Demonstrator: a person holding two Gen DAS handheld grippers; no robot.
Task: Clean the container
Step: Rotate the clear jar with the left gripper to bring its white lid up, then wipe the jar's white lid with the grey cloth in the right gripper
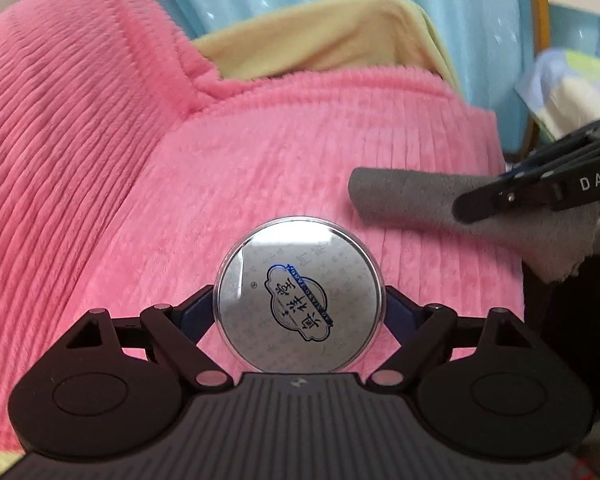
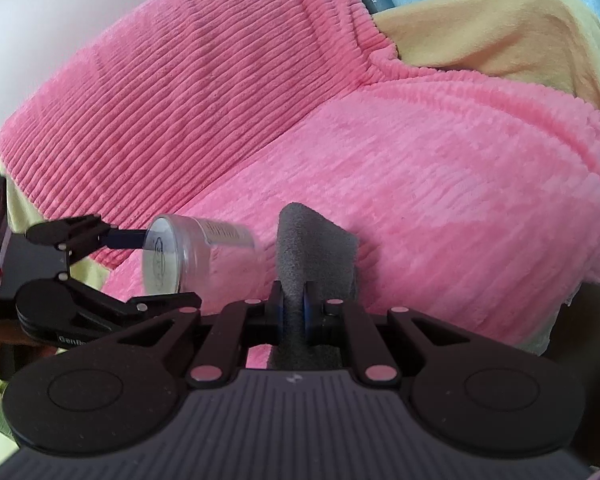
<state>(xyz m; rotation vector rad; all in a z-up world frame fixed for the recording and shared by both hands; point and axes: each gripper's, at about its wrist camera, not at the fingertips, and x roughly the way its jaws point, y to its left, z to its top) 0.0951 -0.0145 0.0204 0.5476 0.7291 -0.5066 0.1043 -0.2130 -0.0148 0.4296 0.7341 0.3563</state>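
I have the jar clamped across its width in my left gripper, the blue fingers pressing on both sides. Seen from the right wrist the jar lies on its side, long axis roughly level, its printed round end facing back toward my left camera and the other end pointing at the cloth. My right gripper is pinched shut on that grey cloth, just beside the jar, not touching it. Under the jar lies a pink ribbed blanket, with open room beyond the jar; a yellow sheet shows past the blanket's far edge.
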